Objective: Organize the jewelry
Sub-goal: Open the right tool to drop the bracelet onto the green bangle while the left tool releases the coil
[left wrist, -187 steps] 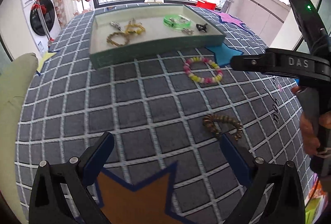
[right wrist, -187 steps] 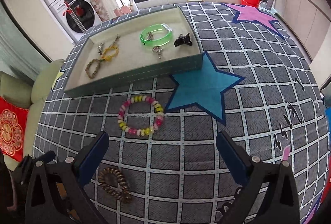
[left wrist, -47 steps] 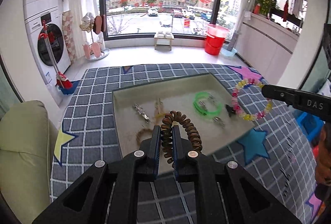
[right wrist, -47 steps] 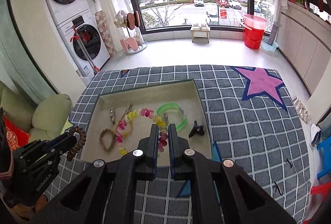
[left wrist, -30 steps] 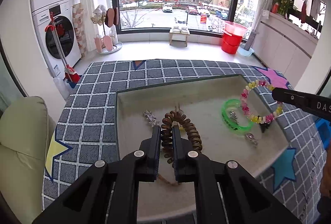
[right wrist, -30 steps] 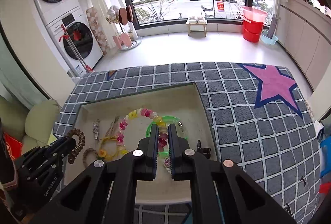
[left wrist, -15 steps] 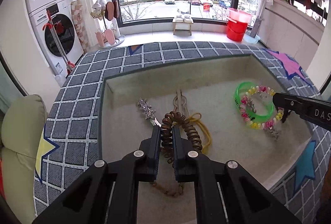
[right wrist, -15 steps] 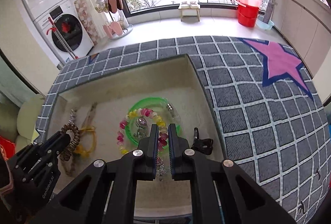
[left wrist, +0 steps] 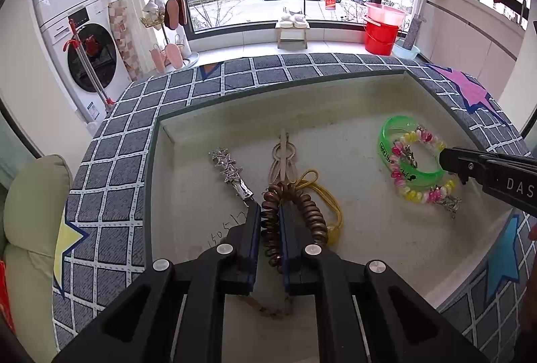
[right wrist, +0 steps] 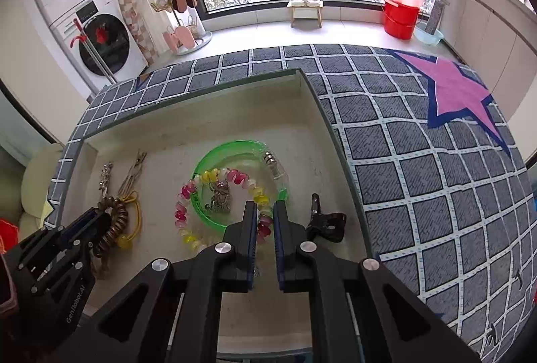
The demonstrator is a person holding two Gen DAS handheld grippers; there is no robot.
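Observation:
My left gripper is shut on a brown coiled bracelet and holds it low over the left part of the beige tray. It also shows in the right wrist view. My right gripper is shut on a pink and yellow beaded bracelet, which hangs over a green bangle in the tray's right part. The beaded bracelet and the green bangle also show in the left wrist view.
In the tray lie a silver hair clip, a beige knot with a yellow cord, a silver charm and a black clip. The tray sits on a grey checked cloth with stars.
Both grippers have moved forward and down into the tray with their bracelets. The beaded bracelet now lies over the green bangle.

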